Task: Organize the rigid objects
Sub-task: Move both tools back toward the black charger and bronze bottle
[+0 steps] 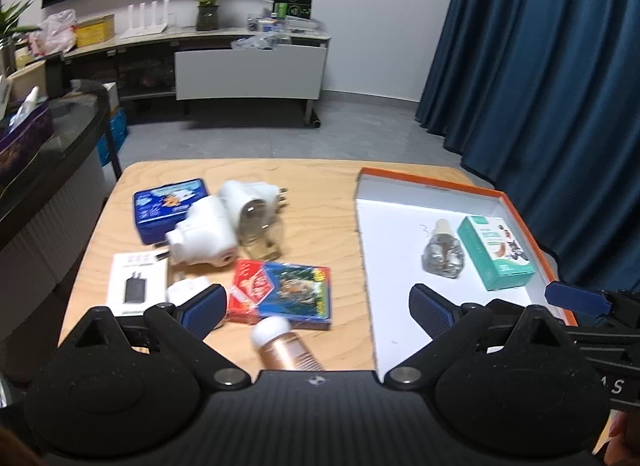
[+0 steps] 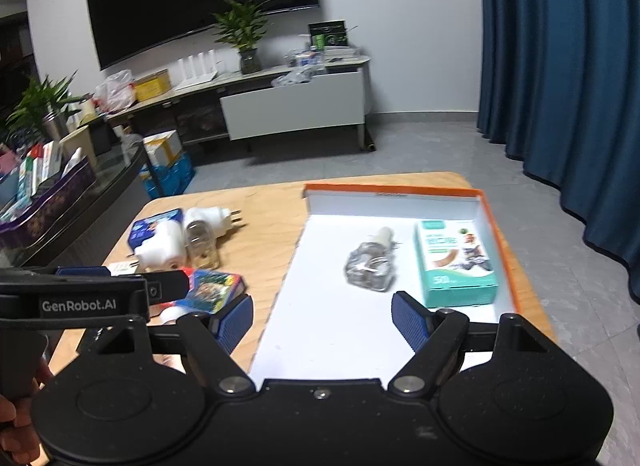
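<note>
Both spread and empty, our left hand-held gripper [image 1: 316, 304] and right hand-held gripper [image 2: 322, 320] hover; we'd pinch the slippery, light bottle [image 1: 286, 348] at the counter's [image 1: 320, 181] near edge across its body.

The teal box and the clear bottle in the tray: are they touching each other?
Apart. The right wrist view shows bare white tray floor between the teal box and the clear bottle.
</note>
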